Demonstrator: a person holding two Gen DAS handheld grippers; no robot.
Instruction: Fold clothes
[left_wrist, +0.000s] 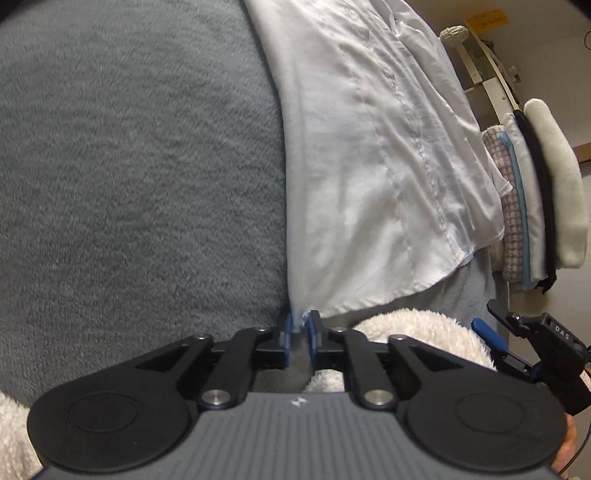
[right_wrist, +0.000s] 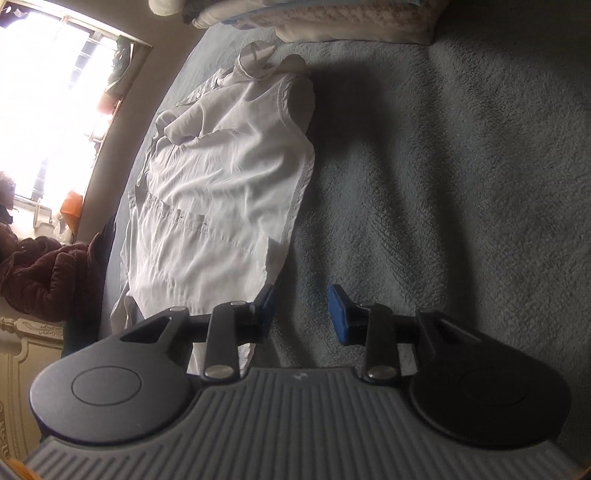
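A white button shirt (left_wrist: 388, 166) lies spread flat on a grey fleece blanket (left_wrist: 129, 166). My left gripper (left_wrist: 300, 332) sits at the shirt's near corner. The corner's tip lies between the ends of its blue pads, which stand a narrow gap apart without pinching it. In the right wrist view the same shirt (right_wrist: 221, 192) lies to the left, with sleeves folded in and the collar far away. My right gripper (right_wrist: 303, 310) is open over the blanket (right_wrist: 443, 184) beside the hem, its left finger over the shirt's edge. The right gripper (left_wrist: 493, 321) also shows at the right of the left wrist view.
A stack of folded clothes (left_wrist: 535, 203) stands at the blanket's far end, also seen in the right wrist view as a stack (right_wrist: 332, 18). White fluffy fabric (left_wrist: 406, 332) lies under my left gripper. A brown quilted jacket (right_wrist: 48, 273) and cream furniture (right_wrist: 22, 350) stand beside the bed near a bright window (right_wrist: 48, 110).
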